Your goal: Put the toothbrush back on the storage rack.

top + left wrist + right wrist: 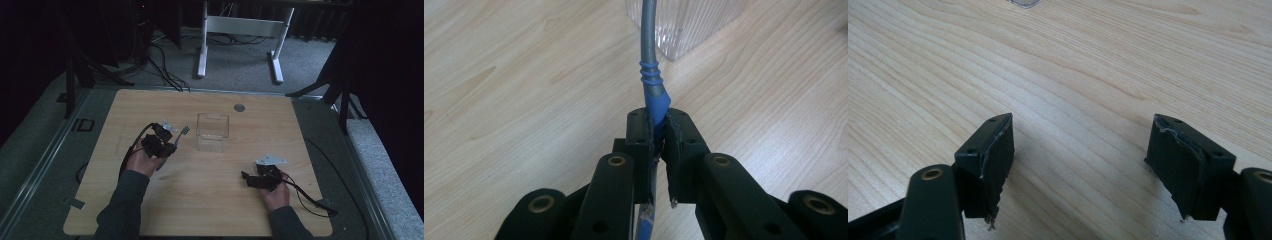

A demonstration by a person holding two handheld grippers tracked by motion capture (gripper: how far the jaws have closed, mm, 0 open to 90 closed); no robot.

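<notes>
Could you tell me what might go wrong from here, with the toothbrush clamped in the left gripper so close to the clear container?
1. The left gripper pinches the toothbrush only at the blue end of its handle, so the long shaft could pivot or slip.
2. The clear container looks light; a nudge from the brush head could push or tip it.
3. The right gripper is open and apart from it, so nothing steadies the container.
</notes>
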